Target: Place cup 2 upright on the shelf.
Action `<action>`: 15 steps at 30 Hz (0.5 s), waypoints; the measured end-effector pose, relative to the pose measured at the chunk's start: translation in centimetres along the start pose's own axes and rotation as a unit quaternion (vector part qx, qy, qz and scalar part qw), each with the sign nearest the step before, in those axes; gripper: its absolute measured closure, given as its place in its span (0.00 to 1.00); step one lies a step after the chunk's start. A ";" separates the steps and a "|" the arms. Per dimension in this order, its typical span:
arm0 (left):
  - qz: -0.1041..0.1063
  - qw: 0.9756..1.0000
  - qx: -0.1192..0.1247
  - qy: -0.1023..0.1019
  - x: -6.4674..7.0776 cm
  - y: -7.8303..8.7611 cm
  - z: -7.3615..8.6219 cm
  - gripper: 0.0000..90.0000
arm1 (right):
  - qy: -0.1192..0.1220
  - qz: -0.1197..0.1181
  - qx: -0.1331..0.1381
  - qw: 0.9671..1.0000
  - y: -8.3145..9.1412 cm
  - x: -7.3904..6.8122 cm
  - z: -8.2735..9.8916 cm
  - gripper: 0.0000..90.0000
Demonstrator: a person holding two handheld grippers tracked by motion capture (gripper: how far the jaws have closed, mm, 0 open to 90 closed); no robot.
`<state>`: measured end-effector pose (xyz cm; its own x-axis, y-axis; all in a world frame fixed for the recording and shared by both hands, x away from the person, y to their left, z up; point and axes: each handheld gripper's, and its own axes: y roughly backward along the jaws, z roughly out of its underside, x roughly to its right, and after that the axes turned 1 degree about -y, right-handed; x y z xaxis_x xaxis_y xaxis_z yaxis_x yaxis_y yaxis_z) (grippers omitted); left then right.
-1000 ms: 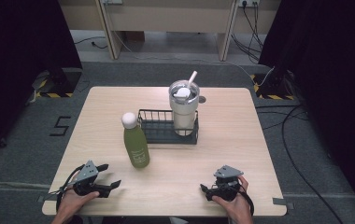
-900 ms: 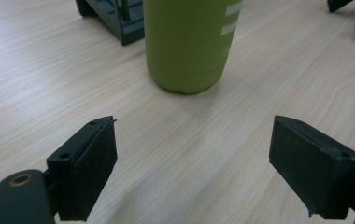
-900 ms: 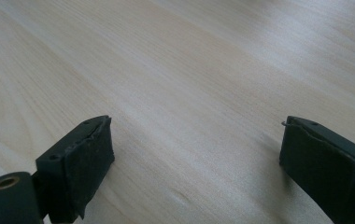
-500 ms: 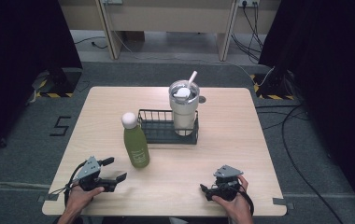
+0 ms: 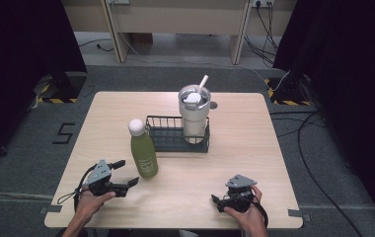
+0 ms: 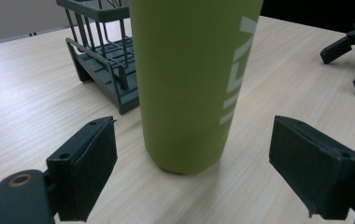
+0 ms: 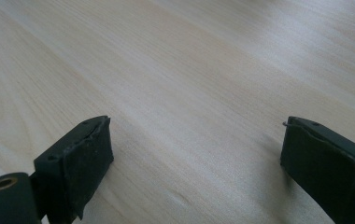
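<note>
- Counter [image 5: 254, 148]: pale wood grain, rectangular, on a grey floor [image 5: 333, 163].
- Bottle [image 5: 142, 150]: green, white cap, upright near the counter's middle-left, just beside the rack's left end; white lettering on its side.
- Rack [image 5: 168, 136]: dark wire basket, behind the bottle.
- Tumbler [image 5: 194, 113]: pale, lidded, with a white straw, upright in the rack's right end.
- Cables [image 5: 299, 123]: on the floor at right.
- Numeral "5" [image 5: 64, 133]: marked on the floor at left.

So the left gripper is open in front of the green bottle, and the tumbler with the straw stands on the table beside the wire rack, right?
Not quite. The high view shows the tumbler standing inside the wire rack, at its right end, not beside it. The rest holds: the left gripper is open in front of the green bottle.
</note>
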<state>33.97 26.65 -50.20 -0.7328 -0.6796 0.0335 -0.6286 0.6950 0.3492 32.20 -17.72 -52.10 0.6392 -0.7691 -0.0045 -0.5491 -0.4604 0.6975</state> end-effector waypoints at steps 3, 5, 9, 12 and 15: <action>0.005 1.000 0.000 -0.003 -0.1 -0.6 -0.4 0.17 | 0.000 0.000 0.000 1.000 0.0 0.0 0.0 0.10; 0.012 1.000 0.002 0.000 0.0 -0.9 -0.7 0.17 | 0.000 0.000 0.000 1.000 0.0 0.0 0.0 0.10; 0.011 1.000 0.004 -0.008 -0.1 -1.3 -1.2 0.17 | 0.000 0.000 0.000 1.000 0.0 0.0 0.0 0.10; 0.012 1.000 0.002 -0.006 -0.3 -1.7 -1.2 0.17 | 0.000 0.000 0.000 1.000 0.0 0.0 0.0 0.10; 0.010 1.000 0.001 -0.008 -0.4 -2.1 -1.3 0.17 | 0.000 0.000 0.000 1.000 0.0 0.0 0.0 0.10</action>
<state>35.91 25.15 -49.76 -0.7494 -0.6616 0.0258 -0.6141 0.7091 0.3465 32.20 -17.72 -52.10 0.6393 -0.7690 -0.0043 -0.5491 -0.4604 0.6975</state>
